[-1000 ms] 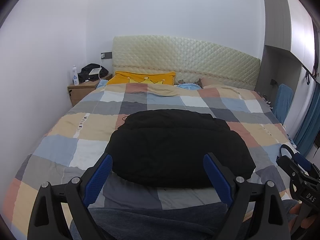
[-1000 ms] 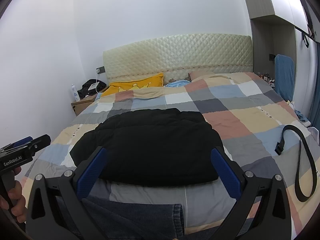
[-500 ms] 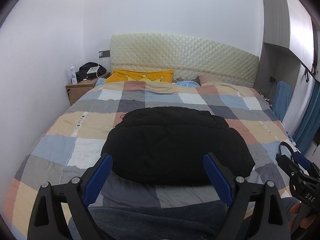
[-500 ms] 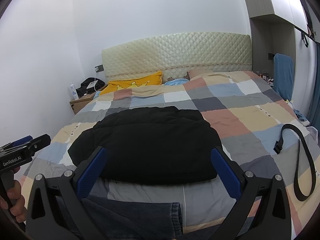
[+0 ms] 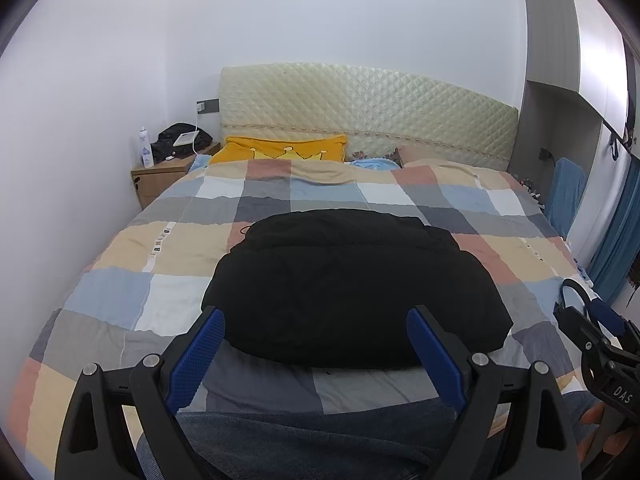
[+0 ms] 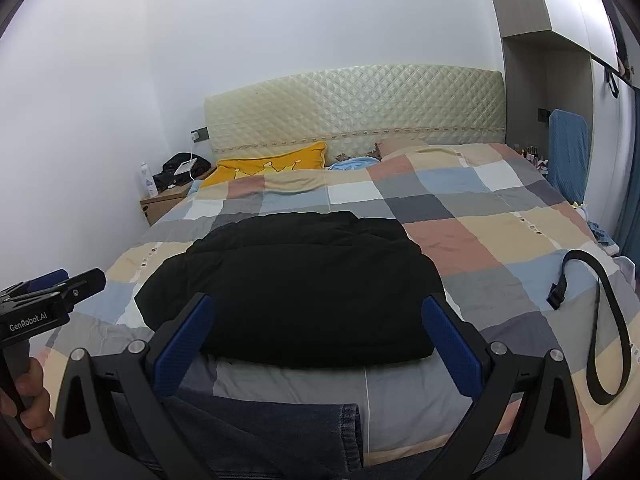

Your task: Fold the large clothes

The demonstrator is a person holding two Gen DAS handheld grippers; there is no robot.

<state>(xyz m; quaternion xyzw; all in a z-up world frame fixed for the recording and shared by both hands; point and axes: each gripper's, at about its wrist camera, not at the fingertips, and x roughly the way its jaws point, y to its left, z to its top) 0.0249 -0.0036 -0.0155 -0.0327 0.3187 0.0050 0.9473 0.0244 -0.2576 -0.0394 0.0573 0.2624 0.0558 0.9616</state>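
Your left gripper (image 5: 316, 344) and your right gripper (image 6: 318, 334) both stand wide open with nothing between the blue pads, each held above the foot of the bed and clear of the cloth. The black padded jacket (image 5: 352, 288) lies folded into a thick bundle in the middle of the checked quilt (image 5: 120, 288); in the left view it fills the centre from 9 to 3 o'clock just past the fingertips, and its near edge is partly covered by both fingers. You cannot make out seams, a zip or sleeves: the fabric reads as one dark mass with only faint creases. At 6 o'clock in both views a piece of blue denim (image 6: 260, 432) is cut off by the frame and by the gripper bodies, so you cannot tell what it is or whether it rests on the bed. The right gripper shows in the left view only as a sliver at 4 o'clock, with fingertips of your hand (image 5: 596, 426) beneath it. In the right view a black strap (image 6: 612, 328) loops on the quilt at 3 to 4 o'clock, well apart from the jacket. Open quilt runs on both sides of the jacket and beyond it toward the yellow pillow (image 5: 280, 150) and headboard (image 5: 360, 112) at 12 o'clock.
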